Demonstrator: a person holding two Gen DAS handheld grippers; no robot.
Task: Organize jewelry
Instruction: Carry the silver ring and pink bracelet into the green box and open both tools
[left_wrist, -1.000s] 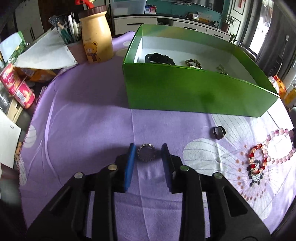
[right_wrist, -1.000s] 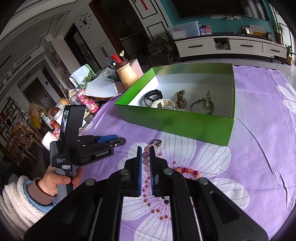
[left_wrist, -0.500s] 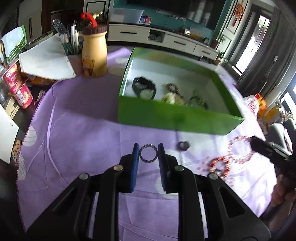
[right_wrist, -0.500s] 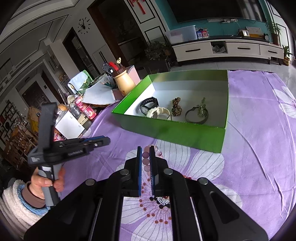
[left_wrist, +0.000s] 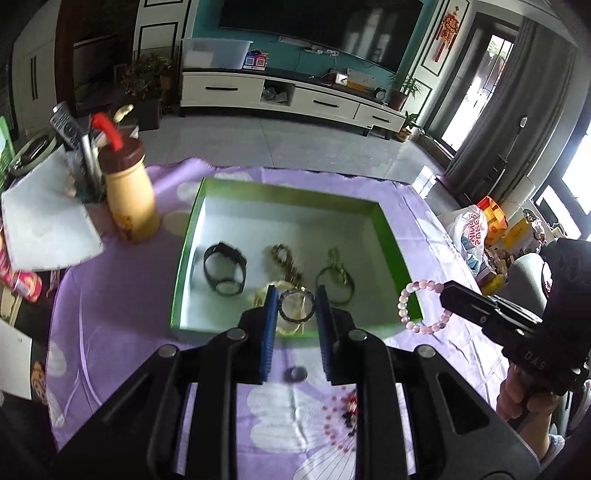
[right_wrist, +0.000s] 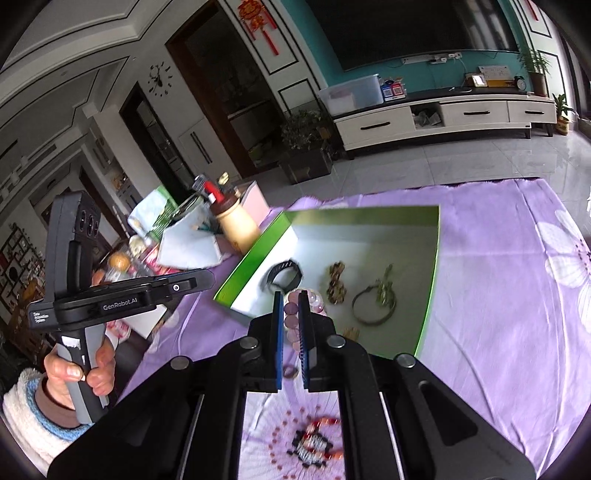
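With the left claw clamped on a ring and the right claw on a bracelet, both carried above the box, the next move is likely lowering and releasing them inside.

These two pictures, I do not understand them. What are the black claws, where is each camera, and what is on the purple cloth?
No robot here: a person holds one hand tool in each hand, each with a two-finger claw and a camera looking along its fingers. The left camera shows the left claw shut on a small ring bracelet; at the right you see the other tool carrying a pink bead bracelet. The right camera shows the right claw shut on those beads. On the cloth stands a green box with a watch and bracelets; a ring and a red bracelet lie outside.
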